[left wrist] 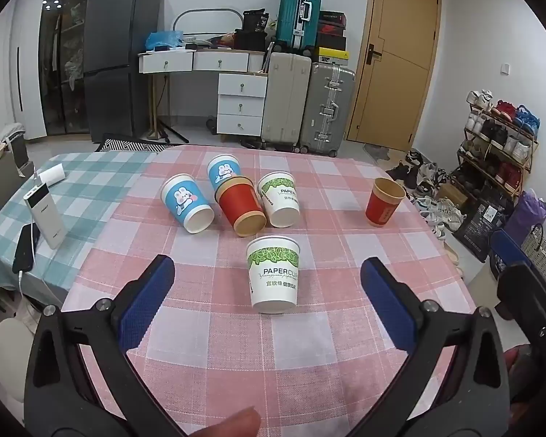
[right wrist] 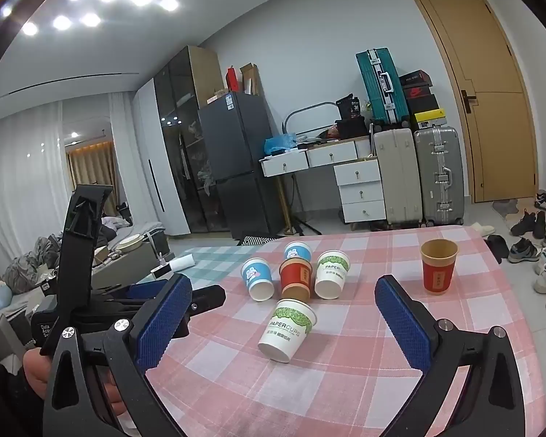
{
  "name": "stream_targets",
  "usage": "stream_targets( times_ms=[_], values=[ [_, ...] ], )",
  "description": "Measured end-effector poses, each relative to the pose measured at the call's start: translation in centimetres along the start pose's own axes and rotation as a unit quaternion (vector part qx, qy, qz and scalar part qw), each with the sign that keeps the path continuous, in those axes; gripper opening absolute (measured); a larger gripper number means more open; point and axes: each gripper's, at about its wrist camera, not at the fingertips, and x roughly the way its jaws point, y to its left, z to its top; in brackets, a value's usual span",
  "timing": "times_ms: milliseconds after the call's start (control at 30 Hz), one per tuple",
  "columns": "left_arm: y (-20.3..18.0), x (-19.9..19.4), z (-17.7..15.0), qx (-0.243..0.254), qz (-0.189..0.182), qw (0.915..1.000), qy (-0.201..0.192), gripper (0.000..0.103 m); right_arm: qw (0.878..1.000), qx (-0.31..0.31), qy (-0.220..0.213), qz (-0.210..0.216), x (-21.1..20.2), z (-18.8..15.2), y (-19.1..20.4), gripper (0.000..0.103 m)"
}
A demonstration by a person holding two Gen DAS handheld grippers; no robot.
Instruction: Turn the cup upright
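Both your grippers — left (left wrist: 267, 273) and right (right wrist: 284, 304) — hang spread wide and empty over the pink checked cloth (left wrist: 236, 346), where the nearest green-leaf paper cup (left wrist: 274, 275) stands rim-down, axis vertical, apart from the cluster (left wrist: 233, 198) behind — bare cloth around it.

A dark fridge (left wrist: 118, 54) is set against a pale wall beside a white desk (left wrist: 214, 62) with drawers. Suitcases (left wrist: 309, 105) are stacked next to a wooden door (left wrist: 400, 54). Shoes fill a rack (left wrist: 498, 138). Ceiling spotlights (right wrist: 102, 3) are lit.
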Motion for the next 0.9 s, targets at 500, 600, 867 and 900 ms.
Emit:
stream_targets(
  times_ms=[500, 600, 867, 900],
  values=[
    [0.0, -0.2, 0.0, -0.007, -0.011, 0.9999, -0.005, 0.102, 1.0, -0.009, -0.002, -0.003, 0.8, -0.5, 0.3, 0.103],
    [0.3, -0.4, 0.0, -0.007, -0.011, 0.9999, -0.004, 0.102, 1.0, -0.01, -0.004, -0.003, 1.0, -0.7, 0.2, 0.103],
    [1.2, -0.4, -0.2, -0.016, -0.014, 0.9998, -0.003, 0.102, 1.0, -0.017, 0.0, 0.001, 0.8, 0.3, 0.6, 0.103],
    [1.3, -0.3, -0.2, -0.017, -0.015, 0.9997, -0.002, 0.102, 1.0, -0.019, 0.001, 0.001, 0.9, 0.4, 0.7, 0.103]
  ],
)
